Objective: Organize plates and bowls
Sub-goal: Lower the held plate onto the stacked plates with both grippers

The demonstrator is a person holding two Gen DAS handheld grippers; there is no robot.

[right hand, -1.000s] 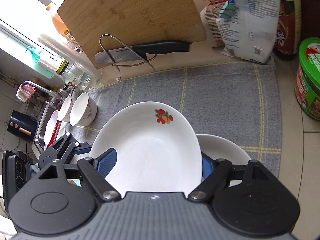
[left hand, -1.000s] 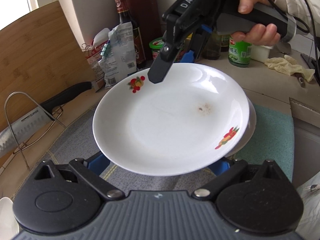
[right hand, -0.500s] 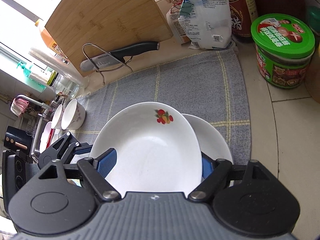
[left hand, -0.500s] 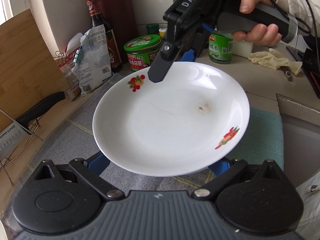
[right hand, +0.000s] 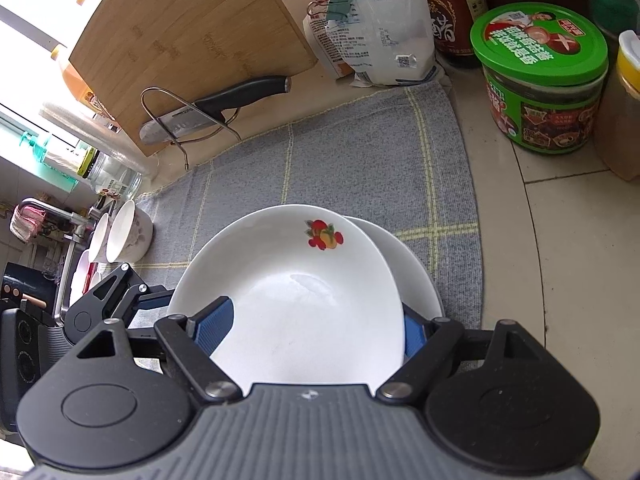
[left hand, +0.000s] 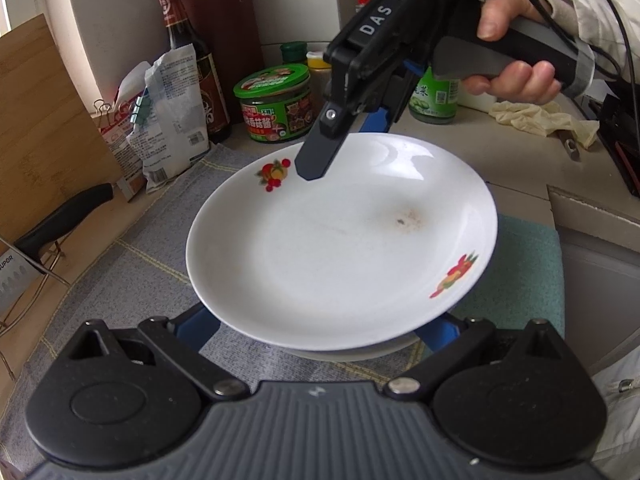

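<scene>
A white plate with fruit prints is held between both grippers, just above a second white plate that lies on the grey cloth. My left gripper grips its near rim; the plate hides the fingertips. My right gripper grips the far rim, one finger on top. In the right wrist view the held plate sits between the blue pads, with the lower plate showing at its right and the left gripper at the left.
Two white bowls stand at the cloth's left end by the sink. A knife on a wire rack and a bamboo board stand behind. A green-lidded jar, sauce bottle and bags line the wall.
Both grippers carried the plate to the right and lowered it until it sits nearly over the second plate. The grips did not change.
</scene>
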